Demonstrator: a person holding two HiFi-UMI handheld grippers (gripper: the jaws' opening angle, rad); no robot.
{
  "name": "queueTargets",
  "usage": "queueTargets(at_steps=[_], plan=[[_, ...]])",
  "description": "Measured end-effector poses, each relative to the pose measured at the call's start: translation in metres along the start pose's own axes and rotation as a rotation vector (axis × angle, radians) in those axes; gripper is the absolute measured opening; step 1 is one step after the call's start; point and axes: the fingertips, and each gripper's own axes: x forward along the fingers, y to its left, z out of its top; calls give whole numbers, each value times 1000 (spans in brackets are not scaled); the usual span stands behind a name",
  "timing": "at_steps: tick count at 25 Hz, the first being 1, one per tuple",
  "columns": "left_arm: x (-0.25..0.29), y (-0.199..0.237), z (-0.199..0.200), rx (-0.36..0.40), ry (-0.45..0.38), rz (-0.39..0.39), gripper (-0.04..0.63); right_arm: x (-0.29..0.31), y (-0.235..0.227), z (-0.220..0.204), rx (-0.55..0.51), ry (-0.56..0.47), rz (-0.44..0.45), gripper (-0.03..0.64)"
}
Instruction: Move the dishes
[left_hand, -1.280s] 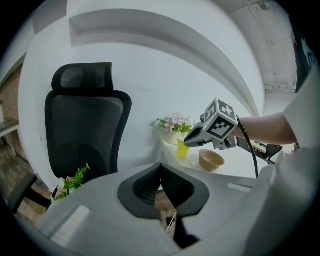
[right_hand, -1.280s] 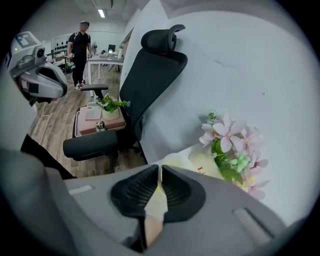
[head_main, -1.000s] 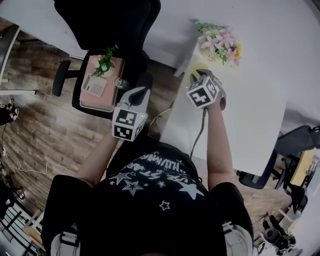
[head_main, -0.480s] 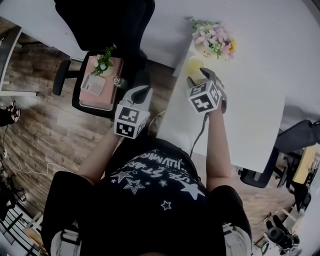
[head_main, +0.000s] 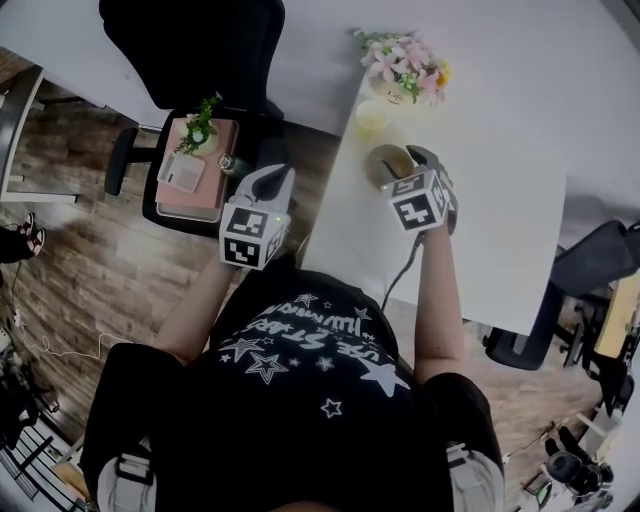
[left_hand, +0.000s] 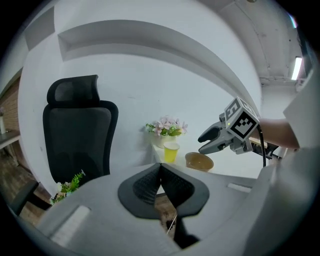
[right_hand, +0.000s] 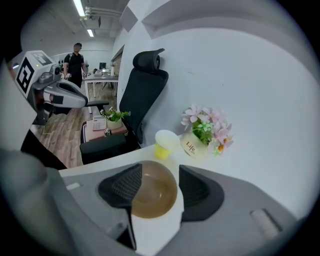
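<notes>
Your right gripper (right_hand: 160, 172) hangs over the brown bowl (right_hand: 150, 196) on the white table (head_main: 480, 235), jaws spread to take it; your left gripper (left_hand: 161, 172) hangs clear, jaws clenched empty.

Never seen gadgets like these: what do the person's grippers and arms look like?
The left gripper and right gripper are light grey with black ribbed pads, each carrying a white cube of black square markers. A grey cable trails from the right one. The person wears a black short-sleeved T-shirt with white stars.
</notes>
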Motion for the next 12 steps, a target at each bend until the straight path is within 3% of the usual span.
queueTargets(at_steps=[12], plan=[[-2, -22, -3, 0, 17, 45, 11, -7, 38, -55, -64, 4, 129, 236]])
